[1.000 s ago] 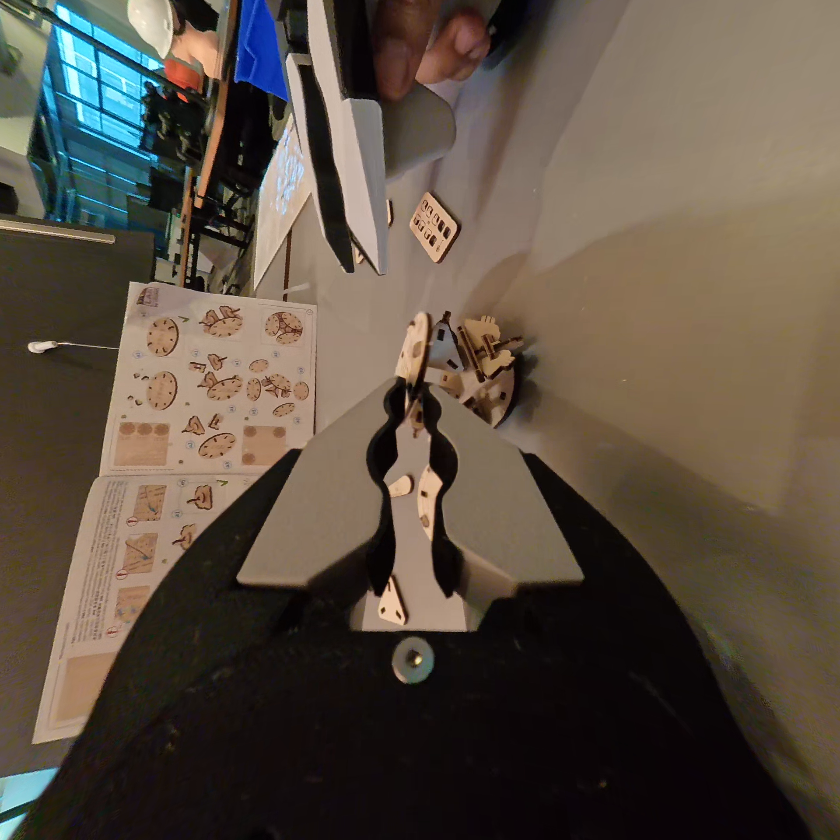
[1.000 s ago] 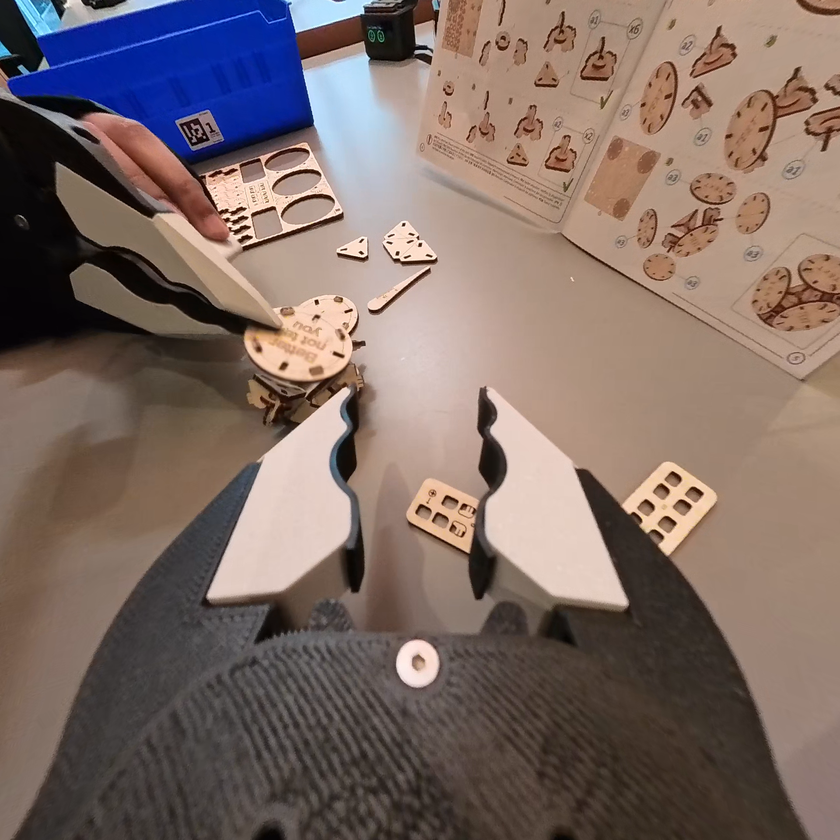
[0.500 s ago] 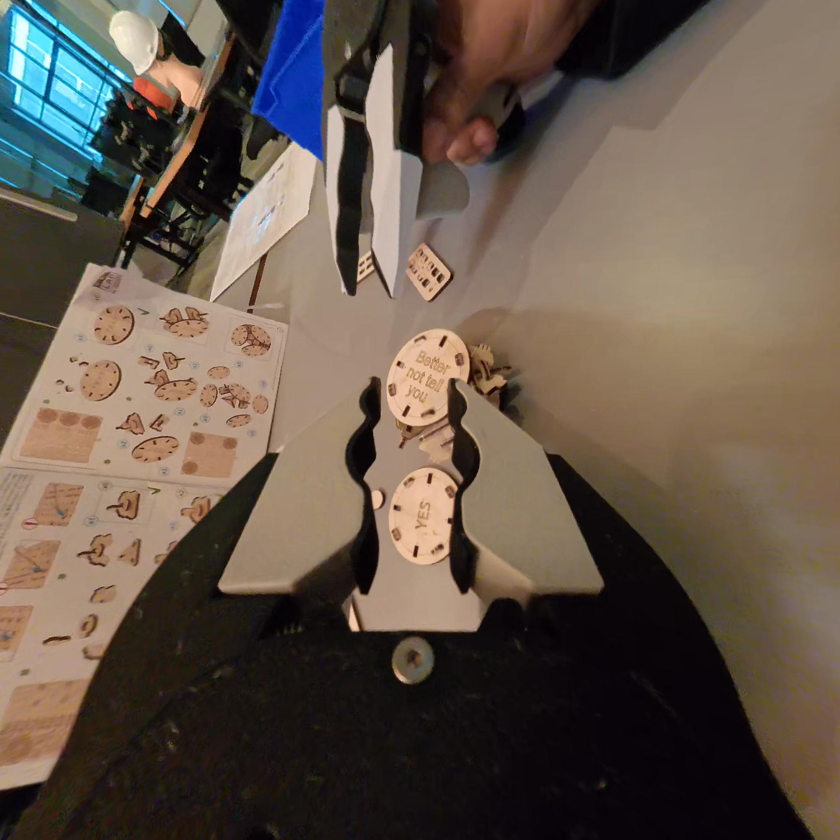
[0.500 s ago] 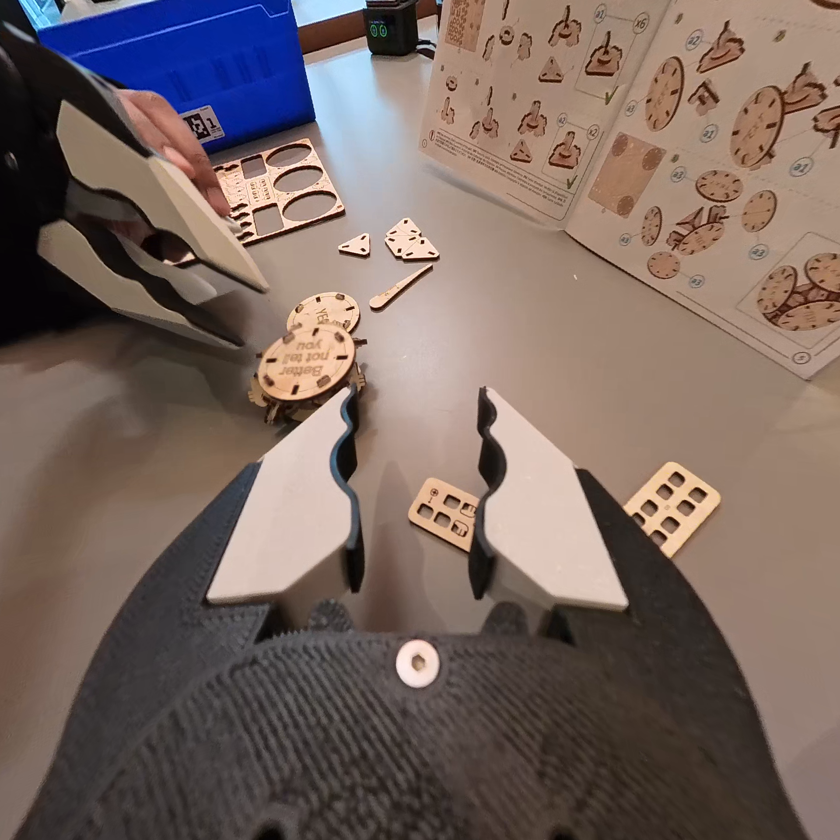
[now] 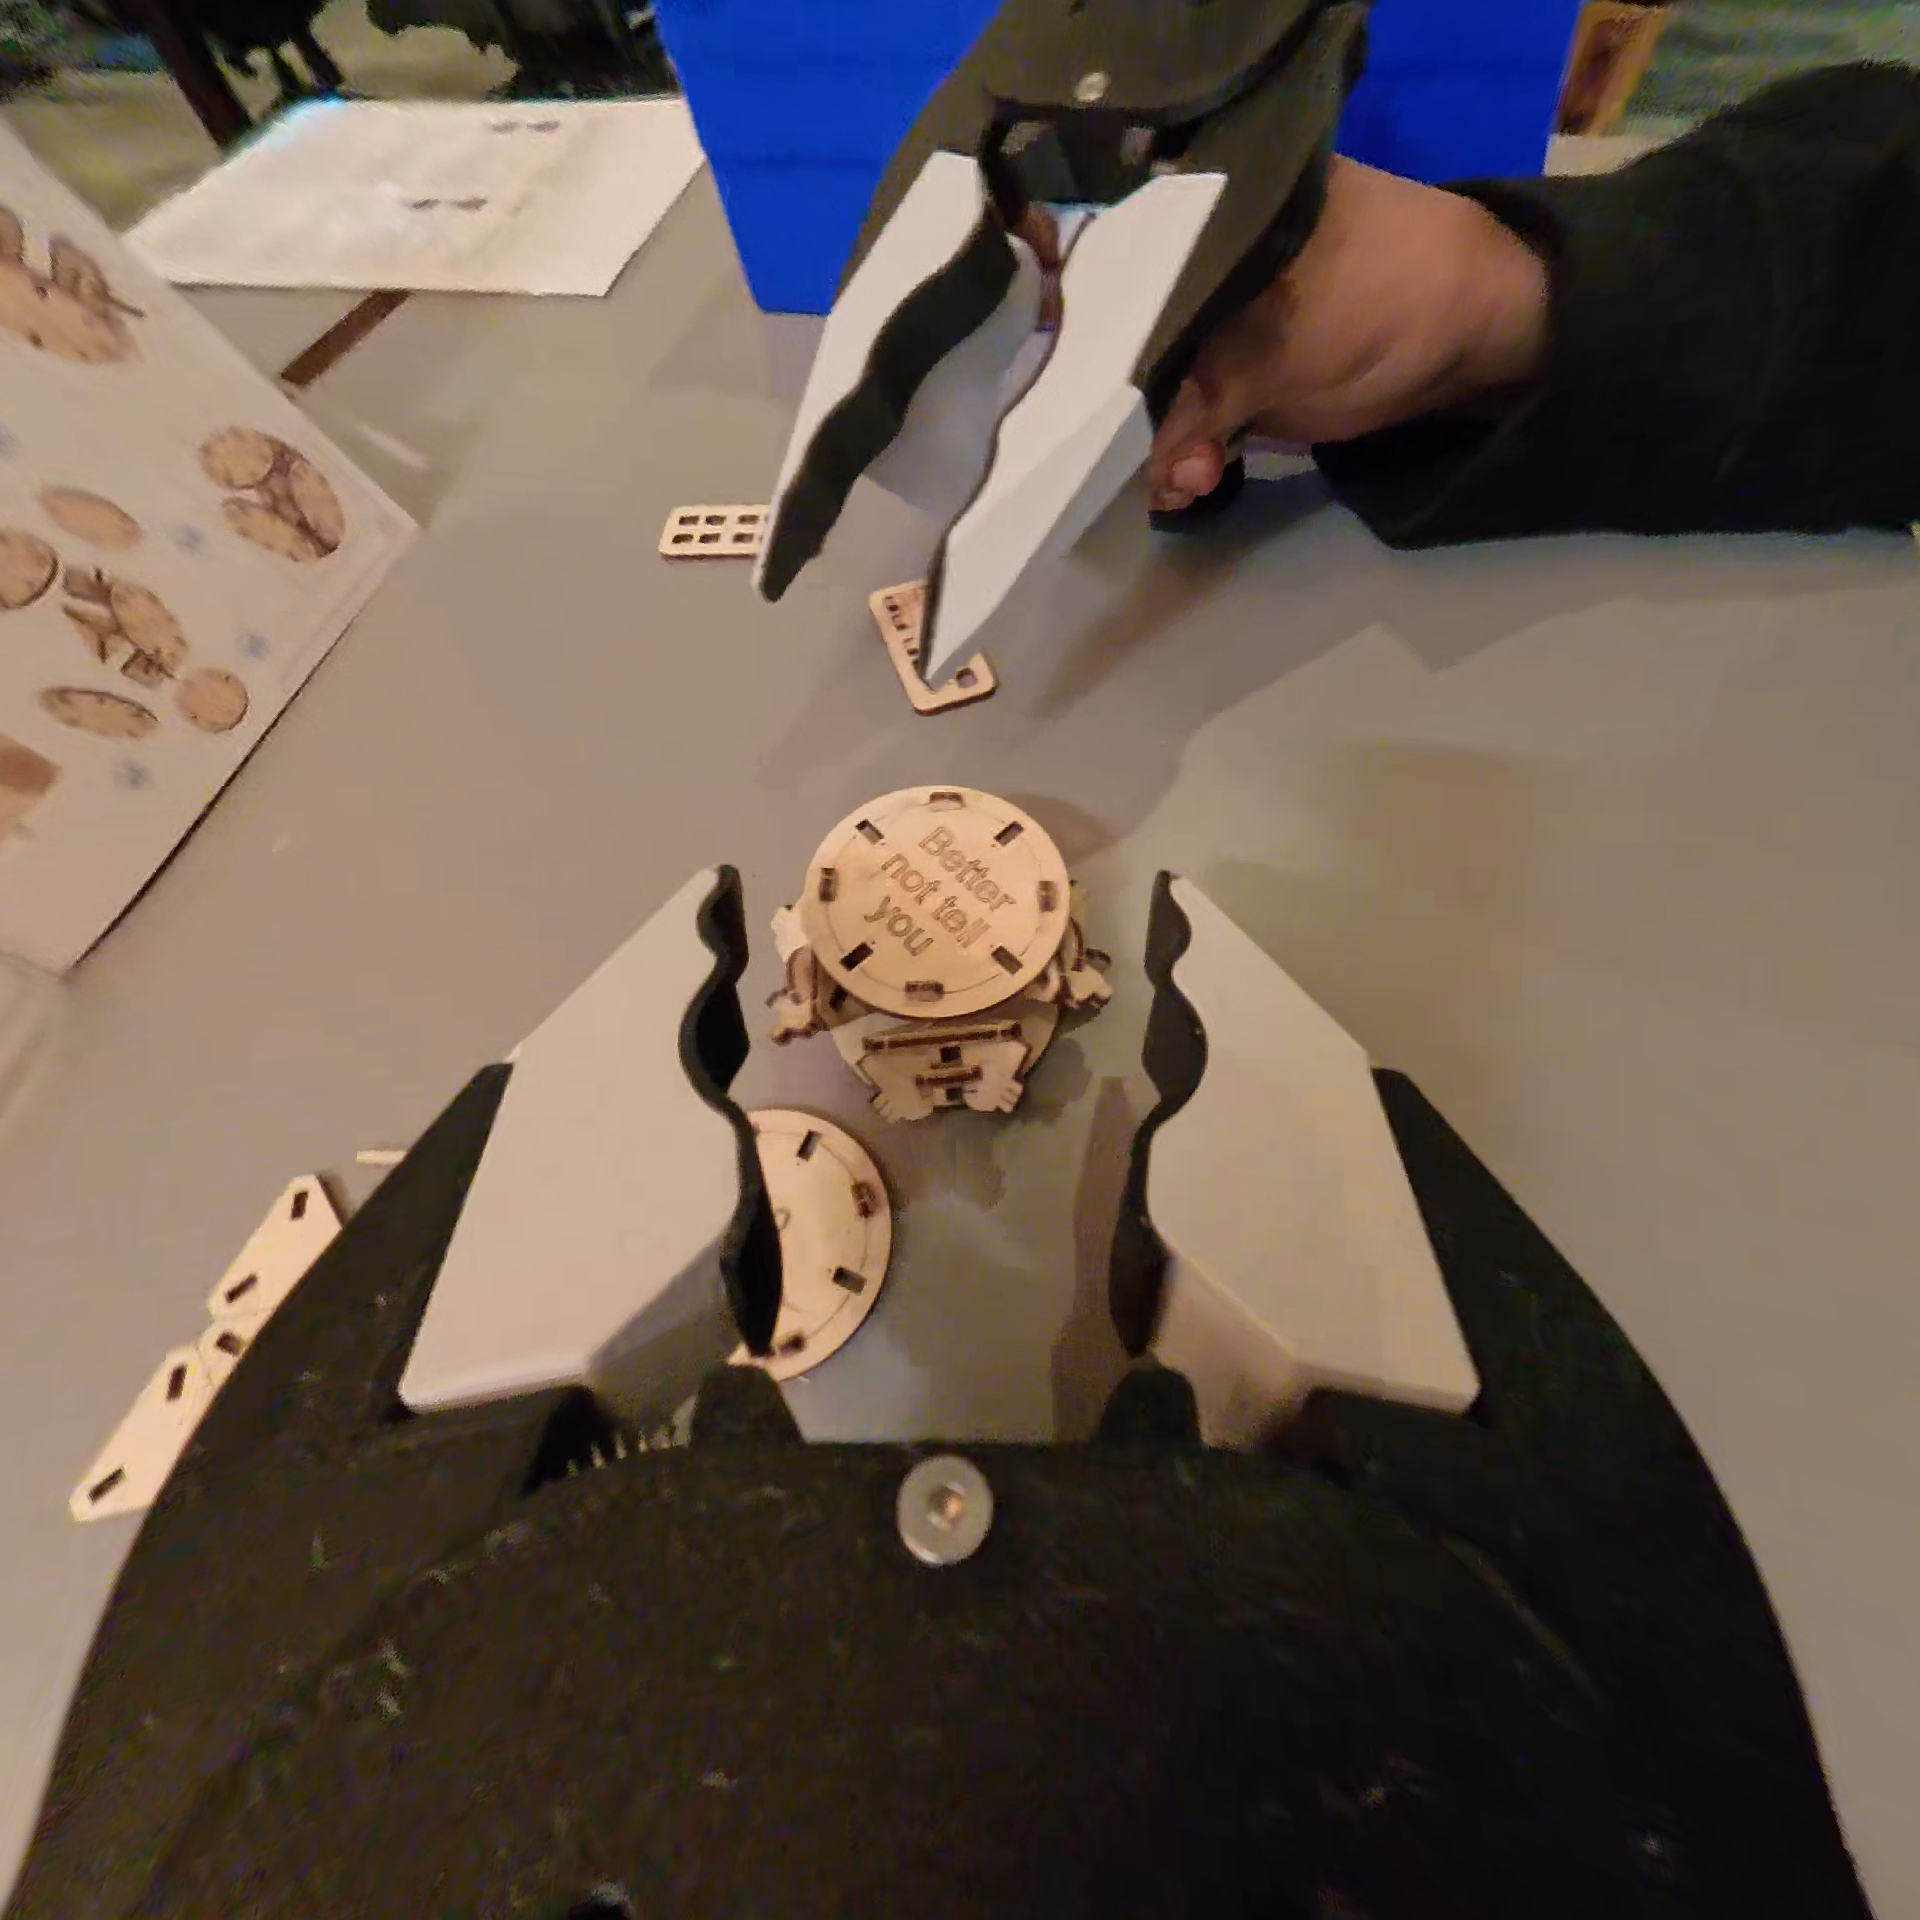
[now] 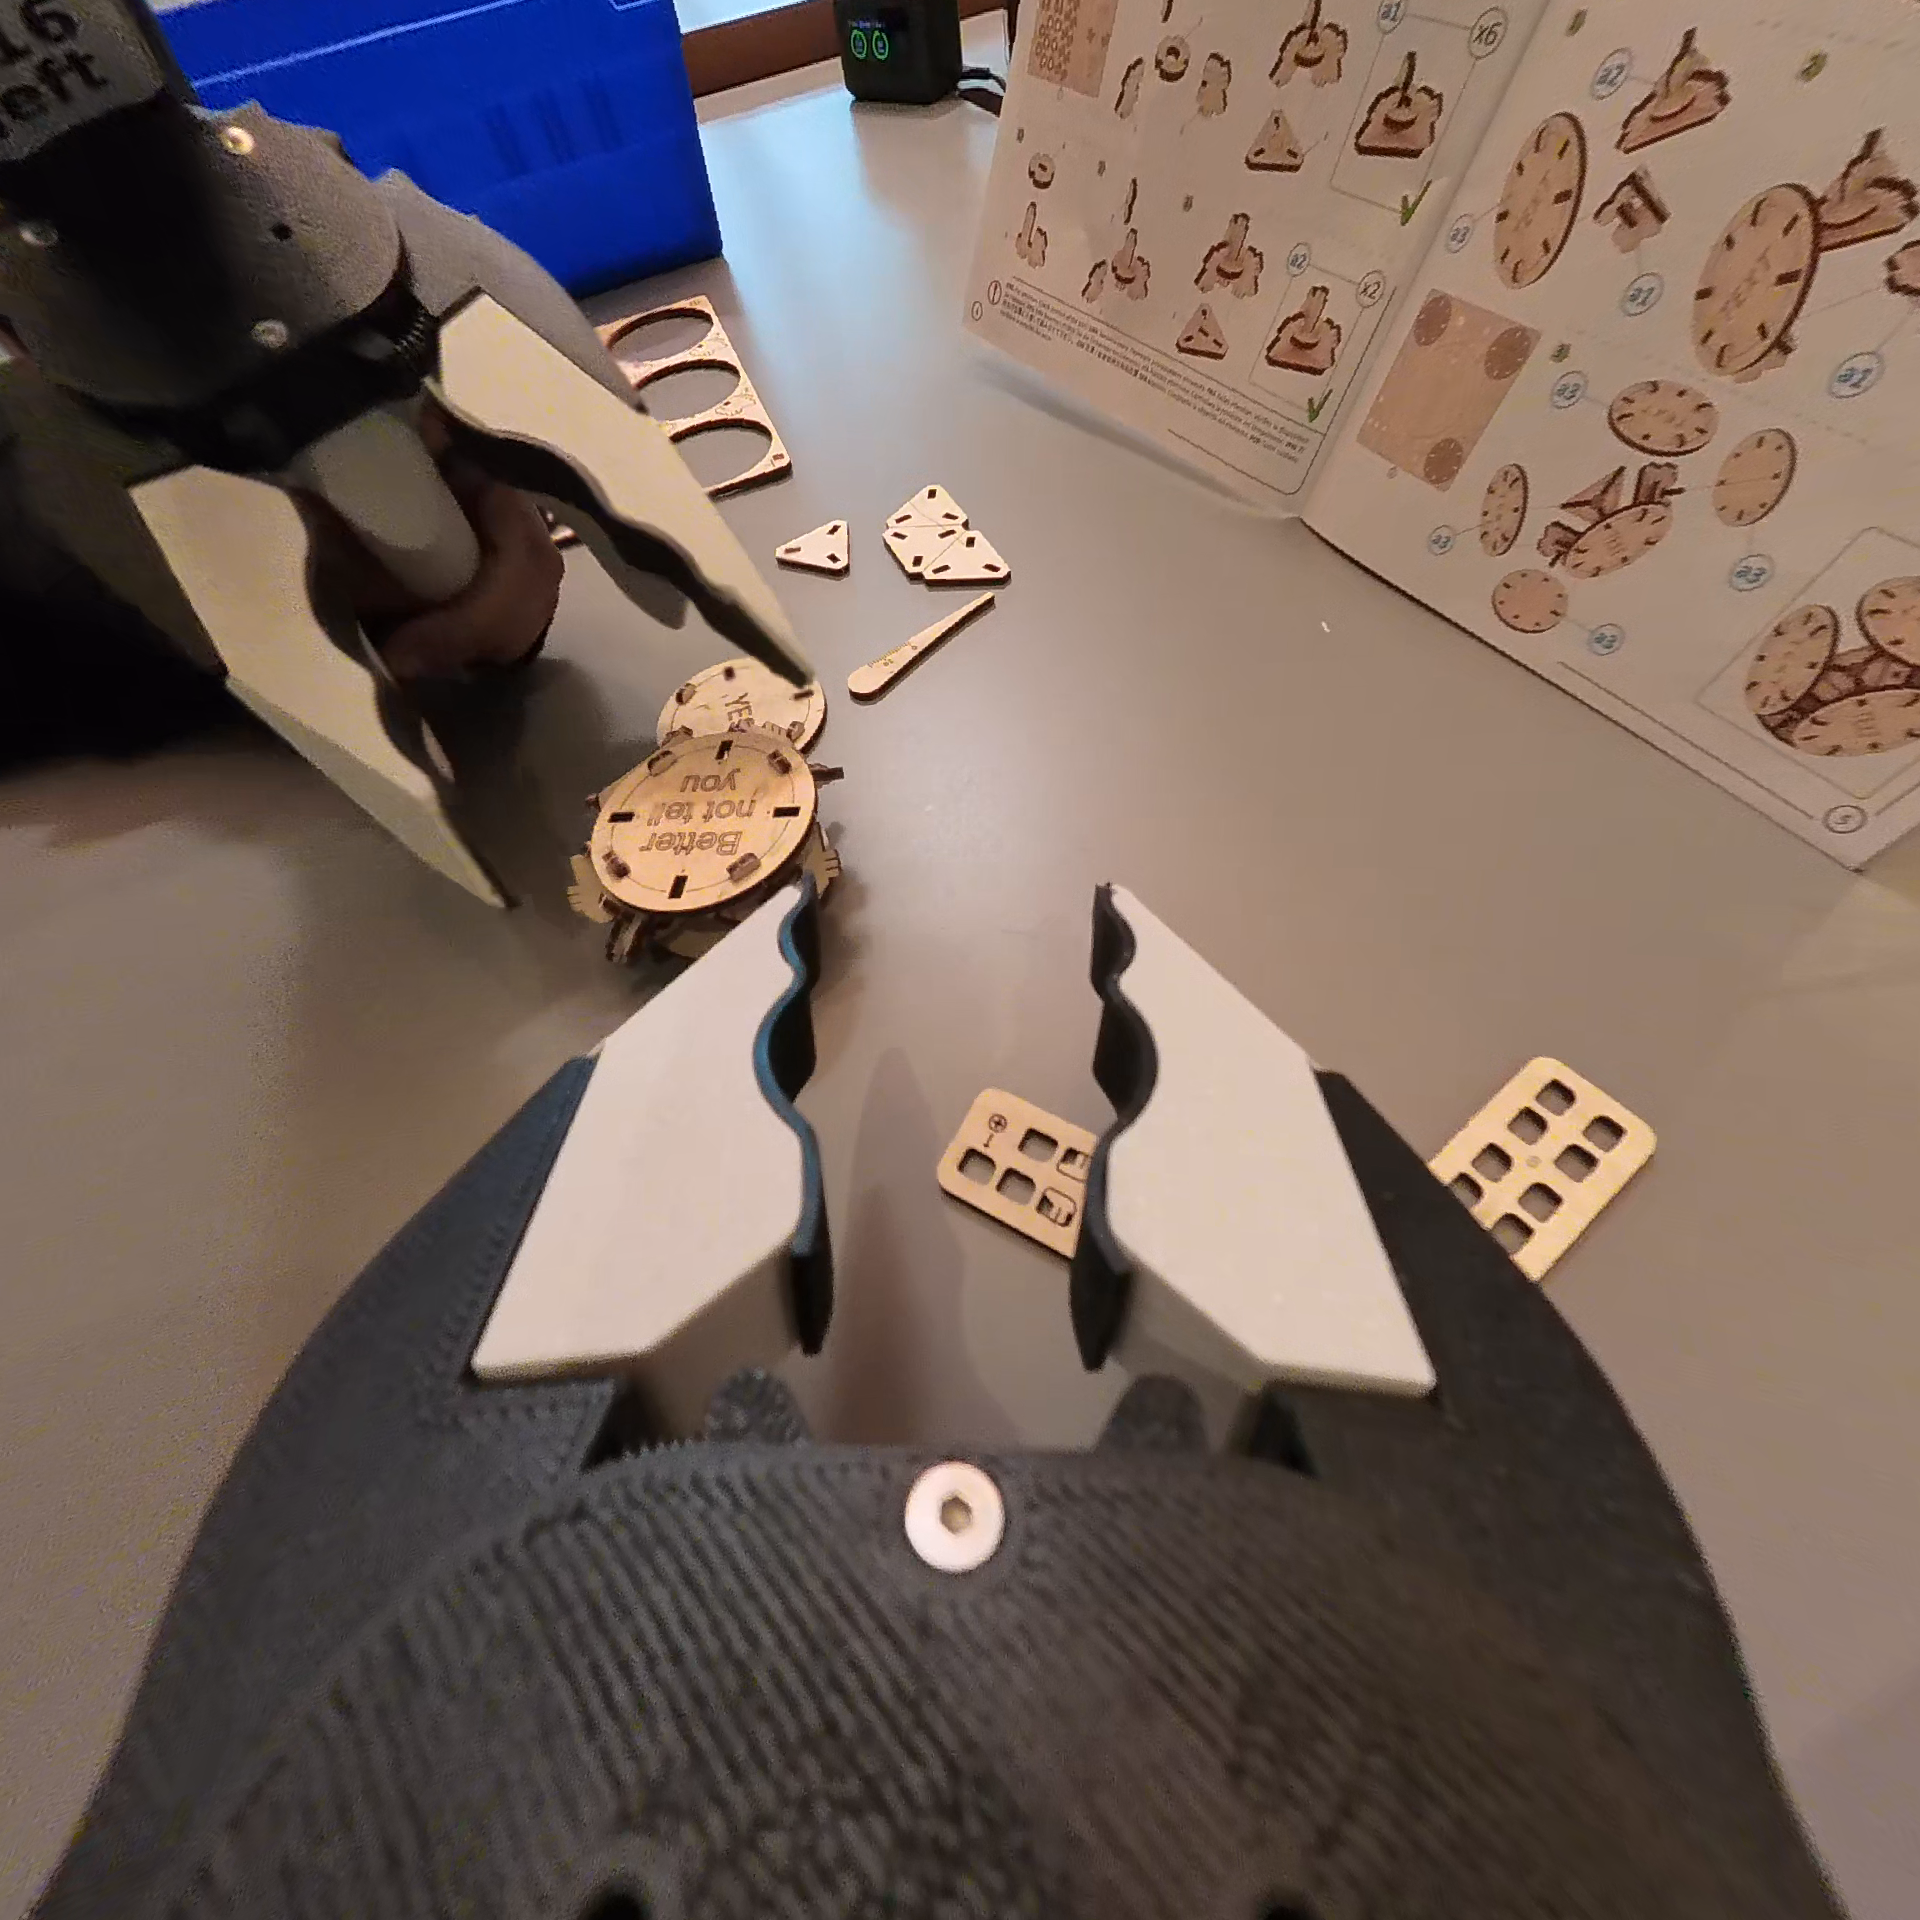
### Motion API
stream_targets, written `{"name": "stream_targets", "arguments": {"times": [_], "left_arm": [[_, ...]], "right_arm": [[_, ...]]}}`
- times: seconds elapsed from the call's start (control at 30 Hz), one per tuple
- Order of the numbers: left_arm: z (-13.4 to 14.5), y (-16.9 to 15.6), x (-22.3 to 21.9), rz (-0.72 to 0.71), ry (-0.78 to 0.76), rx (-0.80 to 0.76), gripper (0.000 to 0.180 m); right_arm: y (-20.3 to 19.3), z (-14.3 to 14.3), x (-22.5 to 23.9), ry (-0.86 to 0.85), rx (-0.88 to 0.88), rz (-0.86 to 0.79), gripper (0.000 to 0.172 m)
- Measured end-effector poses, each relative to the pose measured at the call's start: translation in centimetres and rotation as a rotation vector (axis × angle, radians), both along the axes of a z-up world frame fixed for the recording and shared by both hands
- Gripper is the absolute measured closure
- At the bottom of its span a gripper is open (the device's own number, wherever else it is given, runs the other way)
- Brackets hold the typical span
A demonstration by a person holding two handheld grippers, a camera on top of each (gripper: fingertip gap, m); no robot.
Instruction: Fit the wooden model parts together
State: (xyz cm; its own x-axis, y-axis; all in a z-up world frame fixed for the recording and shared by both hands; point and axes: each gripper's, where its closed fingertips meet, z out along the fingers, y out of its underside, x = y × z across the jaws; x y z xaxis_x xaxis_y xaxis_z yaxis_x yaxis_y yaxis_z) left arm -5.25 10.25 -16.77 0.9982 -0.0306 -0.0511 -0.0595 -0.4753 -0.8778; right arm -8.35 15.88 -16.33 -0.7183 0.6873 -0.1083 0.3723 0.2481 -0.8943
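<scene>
My left tool [image 5: 940,894] stands wide apart around the wooden model [image 5: 935,940] on the counter [image 5: 520,831], pads clear of it. My right tool [image 6: 951,904], apart and empty, has it at ten o'clock.

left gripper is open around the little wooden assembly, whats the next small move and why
Probably close the left gripper on the wooden assembly: it stands on the table between the open fingers, with a gap on each side, and the right gripper hangs open, apart from it.
</scene>
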Motion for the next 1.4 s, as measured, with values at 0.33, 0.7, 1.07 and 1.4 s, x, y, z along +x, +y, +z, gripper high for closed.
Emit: {"name": "stream_targets", "arguments": {"times": [0.33, 0.7, 1.07, 1.4], "left_arm": [[-1.1, 0.0, 0.1, 0.004, -0.002, -0.071, 0.109], [-1.1, 0.0, 0.2, -0.002, -0.006, -0.072, 0.128], [-1.1, 0.0, 0.1, 0.003, -0.009, -0.071, 0.125], [-1.4, 0.0, 0.0, 0.01, -0.002, -0.09, 0.126]], "right_arm": [[-0.1, -0.1, 0.0, -0.002, 0.008, 0.003, 0.12], [-0.1, -0.2, 0.0, -0.002, 0.013, 0.004, 0.12], [-0.1, -0.2, 0.1, -0.001, 0.018, 0.006, 0.12], [-0.3, -0.4, 0.1, -0.002, 0.034, 0.011, 0.12]]}}
